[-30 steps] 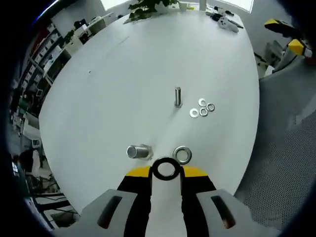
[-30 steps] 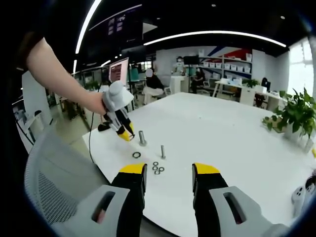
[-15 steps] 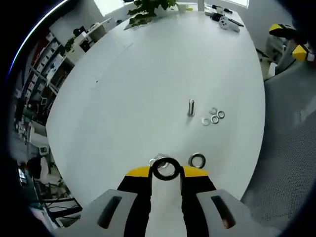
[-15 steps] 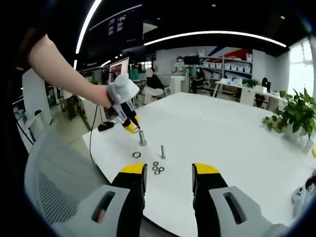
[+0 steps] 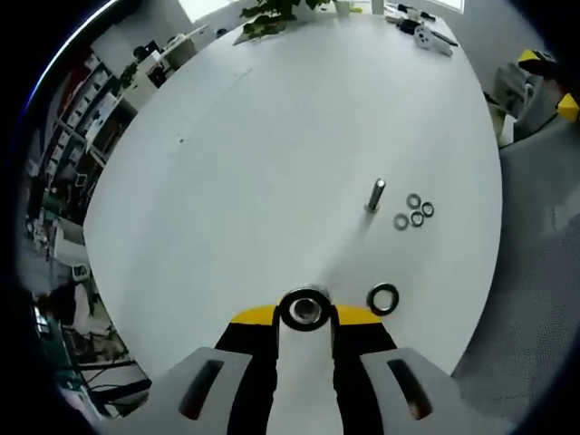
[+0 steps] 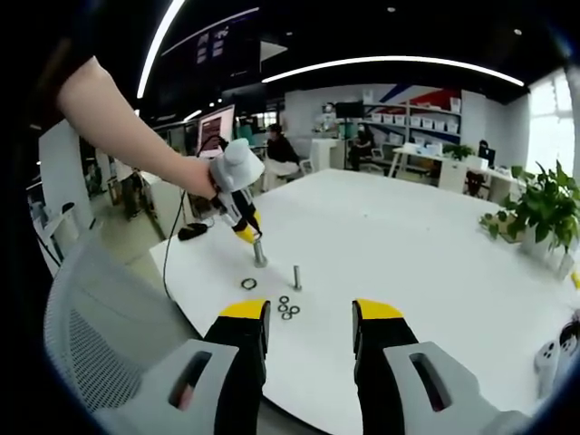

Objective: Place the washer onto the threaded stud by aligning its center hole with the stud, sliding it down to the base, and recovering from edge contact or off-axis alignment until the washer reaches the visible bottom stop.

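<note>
The left gripper (image 5: 306, 319) pinches a washer (image 5: 305, 310) between its closed fingers, directly over the top of the thick stud (image 6: 259, 253) on the white table (image 5: 272, 145). Another washer (image 5: 383, 298) lies just to the right. The right gripper (image 6: 308, 323) hovers at the near edge with its fingers spread apart, holding nothing.

A plain white oval table (image 5: 272, 136) carries shiny silver metal parts: an upright silver threaded stud (image 5: 375, 195), three small silver washers (image 5: 414, 211) and one darker grey steel washer (image 5: 383, 298). The left gripper (image 5: 305, 313) has yellow fingertips, black jaws and a pale grey body, with a dark metal ring washer (image 5: 305, 309) between the tips. The right gripper (image 6: 309, 313) shows the same yellow, black and grey. A green leafy plant (image 6: 542, 210) stands beside the table
</note>
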Available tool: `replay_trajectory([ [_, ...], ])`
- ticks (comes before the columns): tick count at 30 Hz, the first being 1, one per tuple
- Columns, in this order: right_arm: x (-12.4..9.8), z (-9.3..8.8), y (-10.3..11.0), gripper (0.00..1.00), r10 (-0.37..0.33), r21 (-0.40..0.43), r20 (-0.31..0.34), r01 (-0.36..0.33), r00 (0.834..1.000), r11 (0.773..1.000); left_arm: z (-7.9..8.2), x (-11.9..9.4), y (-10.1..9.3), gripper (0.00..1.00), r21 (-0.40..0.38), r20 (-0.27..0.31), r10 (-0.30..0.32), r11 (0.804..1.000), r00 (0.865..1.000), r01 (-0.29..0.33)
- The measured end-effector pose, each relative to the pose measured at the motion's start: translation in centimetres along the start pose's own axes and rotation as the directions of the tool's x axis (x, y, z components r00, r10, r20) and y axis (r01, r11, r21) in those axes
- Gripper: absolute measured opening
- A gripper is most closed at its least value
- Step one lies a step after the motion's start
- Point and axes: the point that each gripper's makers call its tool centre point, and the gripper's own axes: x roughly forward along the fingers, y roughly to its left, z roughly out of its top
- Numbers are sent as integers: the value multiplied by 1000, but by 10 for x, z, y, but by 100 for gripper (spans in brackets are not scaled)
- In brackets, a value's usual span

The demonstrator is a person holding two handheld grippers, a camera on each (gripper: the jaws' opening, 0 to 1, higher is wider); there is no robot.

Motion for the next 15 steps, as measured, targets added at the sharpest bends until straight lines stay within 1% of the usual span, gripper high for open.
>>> replay_trajectory([
  [8, 0, -1, 0, 38, -2, -1, -3, 2, 1000, 1000, -6, 9, 0, 20, 25, -34, -3, 1000, 999, 4],
  [15, 0, -2, 0, 38, -2, -2, -8, 2, 1000, 1000, -8, 20, 0, 20, 6, -43, -15, 1000, 999, 15],
])
